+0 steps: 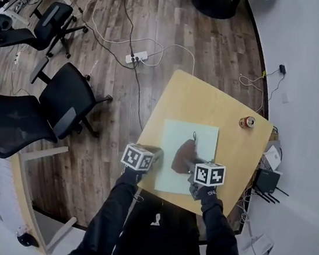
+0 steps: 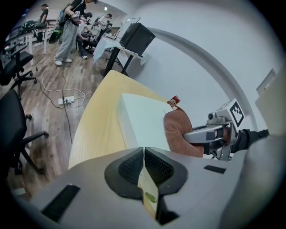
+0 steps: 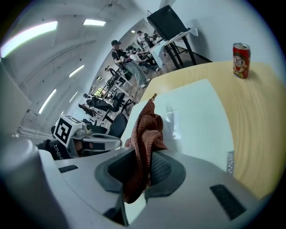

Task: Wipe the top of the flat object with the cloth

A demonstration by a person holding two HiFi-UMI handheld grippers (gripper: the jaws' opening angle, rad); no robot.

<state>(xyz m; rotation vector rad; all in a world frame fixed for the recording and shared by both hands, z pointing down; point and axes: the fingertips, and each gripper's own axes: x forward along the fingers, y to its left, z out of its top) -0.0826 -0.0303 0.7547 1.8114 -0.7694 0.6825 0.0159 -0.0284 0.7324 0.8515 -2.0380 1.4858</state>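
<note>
A pale green flat board (image 1: 196, 138) lies on the light wooden table (image 1: 210, 99). A brown cloth (image 1: 183, 157) rests bunched on the board's near half. My right gripper (image 1: 193, 165) is shut on the cloth (image 3: 145, 134), which hangs out between its jaws (image 3: 149, 152) over the board (image 3: 196, 116). My left gripper (image 1: 156, 152) sits at the board's near left edge with its jaws shut (image 2: 144, 150) and nothing visibly held. From the left gripper view the board (image 2: 143, 118), the cloth (image 2: 178, 132) and the right gripper (image 2: 187, 134) lie ahead to the right.
A red drink can (image 1: 247, 122) stands near the table's far right edge, also in the right gripper view (image 3: 241, 60). Black office chairs (image 1: 63, 101) and a power strip with cables (image 1: 137, 58) occupy the floor to the left. A white wall curves along the right.
</note>
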